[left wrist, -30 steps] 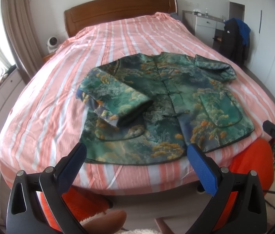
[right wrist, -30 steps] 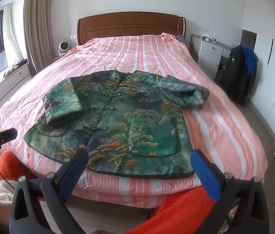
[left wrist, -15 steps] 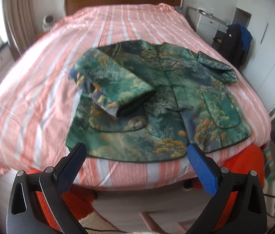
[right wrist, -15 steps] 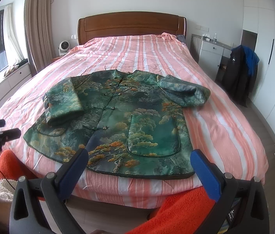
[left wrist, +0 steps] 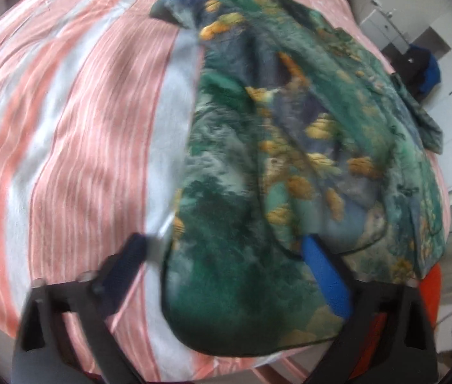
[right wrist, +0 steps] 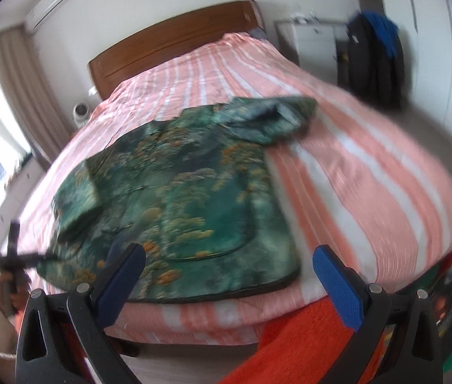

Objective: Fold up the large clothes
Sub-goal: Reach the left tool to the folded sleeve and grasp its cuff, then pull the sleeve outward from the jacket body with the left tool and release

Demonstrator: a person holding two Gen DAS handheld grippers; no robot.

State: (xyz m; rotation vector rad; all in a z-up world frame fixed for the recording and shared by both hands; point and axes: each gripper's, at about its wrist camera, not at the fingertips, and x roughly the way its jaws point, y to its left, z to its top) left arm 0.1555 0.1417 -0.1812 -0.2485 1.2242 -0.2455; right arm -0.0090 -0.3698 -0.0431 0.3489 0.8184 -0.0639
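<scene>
- Bedspread (right wrist: 354, 172), right half: bare striped cloth from jacket (right wrist: 193, 198) out to bed edge; free passage.
- Bedspread left of the jacket's side edge, left wrist view: bare strip, open.
- Far end up to headboard (right wrist: 174, 44): clear cloth.
- Folded sleeve (right wrist: 267, 118) bulges at jacket's far right corner; raised obstacle.
- Left gripper (left wrist: 226, 256): jaws closing, jacket's near corner bunched between them; no room there.
- Right gripper (right wrist: 229, 262): jaws apart over the near hem, gap free.
- Orange cloth (right wrist: 302, 336) crowds the bed's near edge.
- Hung dark clothes (right wrist: 373, 60) stand off right, well apart.
</scene>
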